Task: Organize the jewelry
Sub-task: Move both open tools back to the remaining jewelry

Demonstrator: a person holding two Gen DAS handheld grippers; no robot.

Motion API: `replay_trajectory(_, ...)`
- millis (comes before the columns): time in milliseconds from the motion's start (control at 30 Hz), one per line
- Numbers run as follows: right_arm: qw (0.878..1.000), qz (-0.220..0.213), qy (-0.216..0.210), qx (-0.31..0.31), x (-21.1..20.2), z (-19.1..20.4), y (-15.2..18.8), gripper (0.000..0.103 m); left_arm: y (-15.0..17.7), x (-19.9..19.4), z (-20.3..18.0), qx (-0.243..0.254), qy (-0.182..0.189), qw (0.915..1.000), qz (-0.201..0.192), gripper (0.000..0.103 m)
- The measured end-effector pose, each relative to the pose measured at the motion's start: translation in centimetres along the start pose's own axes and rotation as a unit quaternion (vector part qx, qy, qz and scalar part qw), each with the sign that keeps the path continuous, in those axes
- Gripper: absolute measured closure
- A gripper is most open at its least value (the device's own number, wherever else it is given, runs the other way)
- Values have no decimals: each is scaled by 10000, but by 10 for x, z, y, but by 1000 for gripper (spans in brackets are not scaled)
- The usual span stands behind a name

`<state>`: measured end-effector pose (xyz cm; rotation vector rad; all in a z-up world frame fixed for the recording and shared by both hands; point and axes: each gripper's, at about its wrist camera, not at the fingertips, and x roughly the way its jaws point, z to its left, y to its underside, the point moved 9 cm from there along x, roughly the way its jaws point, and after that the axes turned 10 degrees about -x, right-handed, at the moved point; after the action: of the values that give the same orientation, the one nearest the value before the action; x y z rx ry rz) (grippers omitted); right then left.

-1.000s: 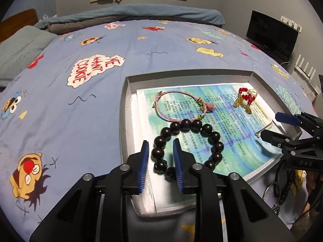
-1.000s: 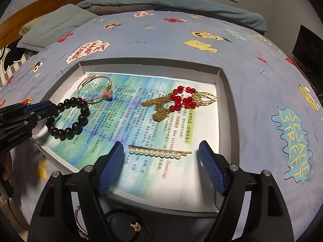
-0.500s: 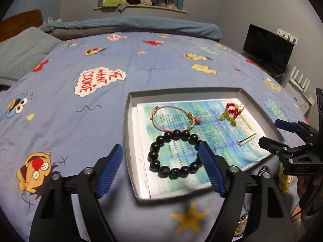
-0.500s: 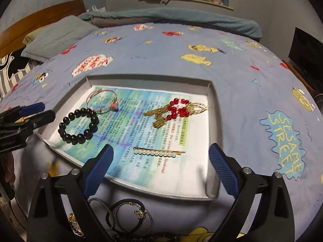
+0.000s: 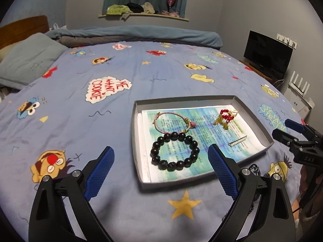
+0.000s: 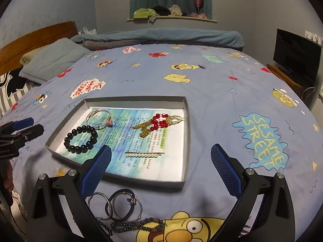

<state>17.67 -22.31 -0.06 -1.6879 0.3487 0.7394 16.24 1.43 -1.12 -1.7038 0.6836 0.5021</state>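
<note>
A grey shallow tray (image 5: 134, 139) (image 6: 186, 125) lined with printed paper lies on the bed. In it are a black bead bracelet (image 5: 174, 151) (image 6: 80, 139), a thin pink bracelet (image 5: 171, 122) (image 6: 99, 119), a red-and-gold bead piece (image 5: 225, 118) (image 6: 159, 124) and a pearl hair clip (image 5: 238, 141) (image 6: 144, 154). My left gripper (image 5: 161, 173) is open and empty, held above the bed short of the tray. My right gripper (image 6: 161, 171) is open and empty, above the tray's near edge. Silver bangles (image 6: 121, 205) and a dark bead string (image 6: 137, 224) lie on the bedspread below it.
The bed has a blue cartoon-print cover (image 5: 80, 100), a pillow (image 5: 28, 64) at the far left and a folded blanket (image 5: 141, 34) at the back. A black monitor (image 5: 266, 56) stands at the right. The right gripper shows at the left view's right edge (image 5: 298, 139).
My left gripper opened, letting go of the black bead bracelet in the tray, and drew back and up. My right gripper also pulled back and up, bringing the loose bangles into view.
</note>
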Motion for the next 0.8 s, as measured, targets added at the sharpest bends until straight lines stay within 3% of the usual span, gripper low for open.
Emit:
replay_trajectory(467,9997,-247,18,66,-32,1,16,6,11,-34,-6,88,110,9993,-338,8)
replay_trajectory(800,10000,-58,69,41,-26,-2,38,6,34,-27,1,48,92,9999,-122,8)
